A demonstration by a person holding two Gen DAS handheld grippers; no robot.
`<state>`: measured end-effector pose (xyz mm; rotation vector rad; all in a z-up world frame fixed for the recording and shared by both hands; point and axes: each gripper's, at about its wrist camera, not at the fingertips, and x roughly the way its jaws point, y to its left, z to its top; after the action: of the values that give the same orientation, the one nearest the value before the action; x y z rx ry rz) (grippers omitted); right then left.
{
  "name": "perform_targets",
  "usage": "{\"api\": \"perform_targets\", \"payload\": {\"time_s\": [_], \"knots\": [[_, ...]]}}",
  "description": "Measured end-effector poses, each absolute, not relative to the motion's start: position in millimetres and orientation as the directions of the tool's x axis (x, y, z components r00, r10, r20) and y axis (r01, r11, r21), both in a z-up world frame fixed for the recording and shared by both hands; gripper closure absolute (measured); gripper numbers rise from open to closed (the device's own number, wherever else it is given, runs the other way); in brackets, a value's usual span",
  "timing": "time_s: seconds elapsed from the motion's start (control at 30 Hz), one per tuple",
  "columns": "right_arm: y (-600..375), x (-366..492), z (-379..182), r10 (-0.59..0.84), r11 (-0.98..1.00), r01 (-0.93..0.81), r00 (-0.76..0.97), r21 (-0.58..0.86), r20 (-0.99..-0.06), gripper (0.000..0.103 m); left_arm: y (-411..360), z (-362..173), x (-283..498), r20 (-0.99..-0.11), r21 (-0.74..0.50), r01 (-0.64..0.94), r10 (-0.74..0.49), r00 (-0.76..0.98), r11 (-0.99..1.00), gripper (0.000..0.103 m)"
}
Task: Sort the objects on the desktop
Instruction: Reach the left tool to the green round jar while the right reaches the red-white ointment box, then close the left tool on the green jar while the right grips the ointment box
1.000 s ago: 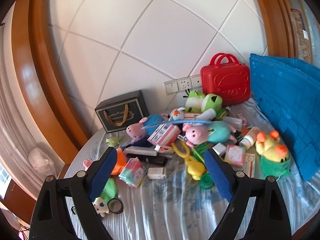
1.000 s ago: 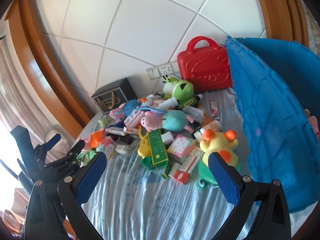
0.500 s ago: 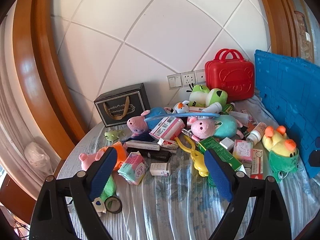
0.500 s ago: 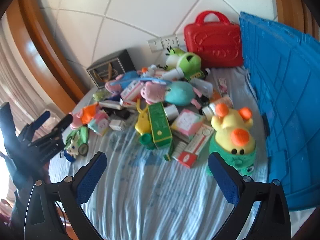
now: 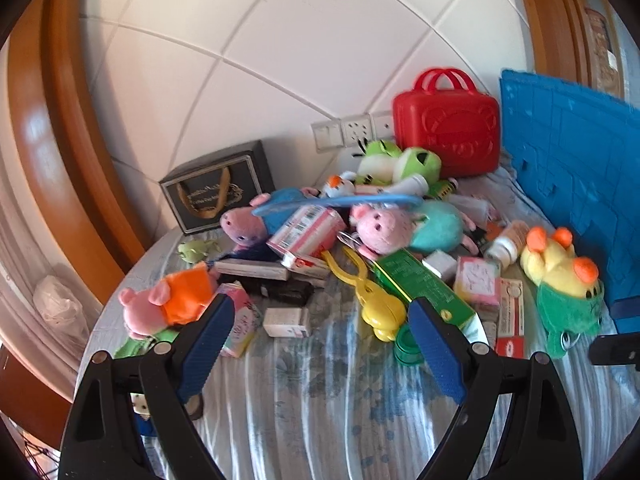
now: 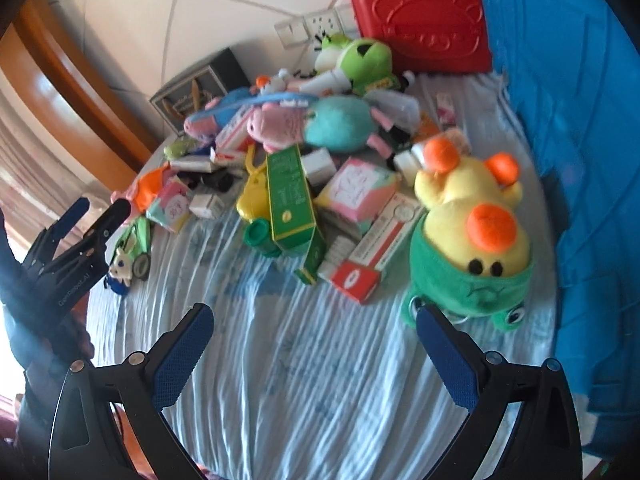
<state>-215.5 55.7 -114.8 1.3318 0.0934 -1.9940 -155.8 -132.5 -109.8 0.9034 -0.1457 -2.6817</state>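
Observation:
A heap of toys and small boxes covers the round table. A yellow and green plush frog (image 6: pixel 472 240) lies at the right, also in the left wrist view (image 5: pixel 562 276). A long green box (image 6: pixel 290 196) and a yellow clip toy (image 5: pixel 376 304) lie in the middle. Pink pig plushes (image 5: pixel 384 226) sit further back. My right gripper (image 6: pixel 316 322) is open and empty above bare cloth, just in front and left of the frog. My left gripper (image 5: pixel 320 316) is open and empty above the cloth in front of a small white box (image 5: pixel 286 322).
A blue crate (image 6: pixel 568 120) stands along the right side. A red toy case (image 5: pixel 448 128) and a black gift box (image 5: pixel 218 196) stand against the tiled wall. The left gripper shows at the left edge of the right wrist view (image 6: pixel 76 240).
Both grippers have come lower and closer to the heap. The right one has moved toward the yellow and green frog. Both stay open.

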Motion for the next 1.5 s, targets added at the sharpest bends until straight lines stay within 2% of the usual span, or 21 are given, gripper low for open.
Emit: {"api": "perform_targets", "payload": {"time_s": [0.17,0.4,0.63,0.83,0.9,1.13,1.23,1.27,1.33,1.4,1.47,1.5], "knots": [[45.1,-225.2,-144.2,-0.498,-0.742,0.584,-0.15,0.33,-0.854,0.0,-113.8,-151.2,-170.7,-0.638,0.2,0.129,-0.229,-0.735,-0.971,0.014],[51.4,-241.8,-169.2,-0.484,-0.778,0.512,-0.123,0.363,-0.866,0.0,-100.1,-199.8,-195.8,-0.683,0.225,-0.021,-0.143,-0.717,-0.974,0.014],[35.9,-258.1,-193.2,-0.483,-0.786,0.478,-0.081,0.391,-0.872,0.0,-101.3,-231.9,-222.4,-0.736,0.188,-0.086,-0.082,-0.672,-0.978,0.014],[19.7,-283.7,-219.2,-0.538,-0.789,0.338,0.025,0.513,-0.843,0.0,-107.3,-249.1,-245.5,-0.766,0.15,-0.093,-0.057,-0.641,-0.984,0.014],[17.3,-291.2,-223.6,-0.523,-0.812,0.3,0.004,0.5,-0.852,0.0,-108.5,-251.3,-251.2,-0.77,0.133,-0.105,-0.036,-0.638,-0.986,0.017],[25.3,-312.7,-230.9,-0.408,-0.912,0.103,-0.144,0.397,-0.902,0.001,-112.7,-257.6,-255.5,-0.778,0.118,-0.117,-0.019,-0.627,-0.986,0.018],[17.6,-317.8,-242.5,-0.369,-0.929,0.061,-0.121,0.364,-0.922,0.001,-113.6,-258.8,-256.4,-0.78,0.112,-0.119,-0.013,-0.626,-0.987,0.017],[14.0,-318.2,-245.0,-0.371,-0.929,0.061,-0.109,0.366,-0.922,0.003,-113.8,-259.6,-257.0,-0.782,0.11,-0.12,-0.011,-0.623,-0.987,0.018],[4.1,-318.8,-241.5,-0.334,-0.941,0.102,-0.139,0.322,-0.932,0.02,-114.7,-260.2,-256.9,-0.785,0.107,-0.124,-0.007,-0.619,-0.987,0.018],[0.6,-319.1,-239.2,-0.298,-0.952,0.126,-0.161,0.28,-0.941,0.026,-115.2,-260.1,-257.2,-0.786,0.106,-0.128,-0.004,-0.618,-0.986,0.018],[-0.9,-315.6,-237.4,-0.267,-0.957,0.17,-0.187,0.236,-0.945,0.039,-115.3,-260.1,-257.3,-0.789,0.107,-0.132,-0.003,-0.614,-0.985,0.019],[-2.2,-312.0,-236.4,-0.236,-0.96,0.204,-0.212,0.193,-0.948,0.052,-115.7,-259.9,-257.5,-0.79,0.106,-0.132,-0.003,-0.613,-0.986,0.019]]}}
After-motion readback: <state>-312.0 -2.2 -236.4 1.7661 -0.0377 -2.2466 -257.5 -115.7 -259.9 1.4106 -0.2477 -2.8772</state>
